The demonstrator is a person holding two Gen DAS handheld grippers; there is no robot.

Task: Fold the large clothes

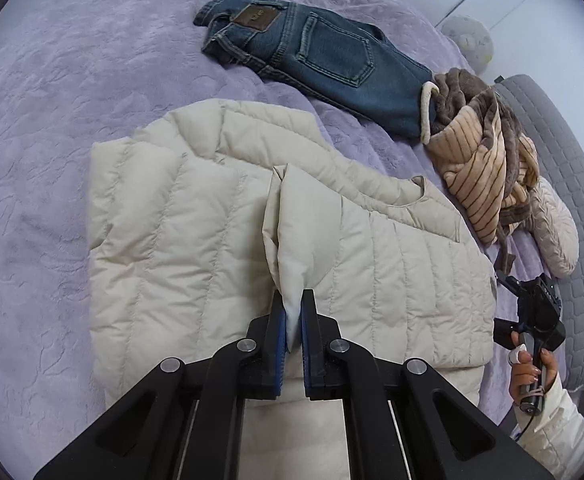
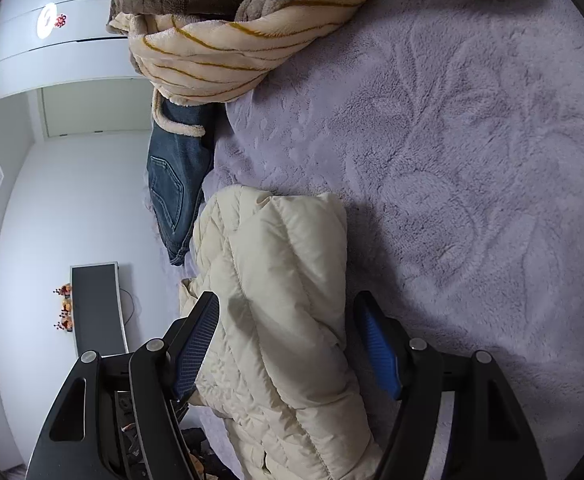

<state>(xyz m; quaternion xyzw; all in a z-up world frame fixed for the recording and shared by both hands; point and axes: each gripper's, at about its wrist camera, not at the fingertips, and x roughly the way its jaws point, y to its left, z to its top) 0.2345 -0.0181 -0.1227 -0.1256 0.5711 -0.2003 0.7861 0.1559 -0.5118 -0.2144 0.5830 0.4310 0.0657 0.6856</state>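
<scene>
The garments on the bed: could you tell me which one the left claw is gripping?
The cream quilted jacket. The left claw pinches a fold of it, while the folded jeans and striped plush garment lie untouched beyond.

Puffer jacket (image 1: 196,240): cream quilted cloth, smooth shell with faint sheen, stitched channels. Bedspread (image 1: 52,120): lilac plush fleece, matt, embossed leaf pattern. Jeans (image 1: 323,60): blue denim, coarse weave, matt, with a brown leather-look waistband patch. Striped blanket (image 1: 487,168): soft fleece, beige with thin tan stripes, brown pile on its other face. Left gripper (image 1: 293,320): black matt plastic, blue textured rubbery pads, bright metal pivot pins. Right gripper (image 2: 288,344): same black plastic; blue pads (image 2: 379,344) grid-patterned.
</scene>
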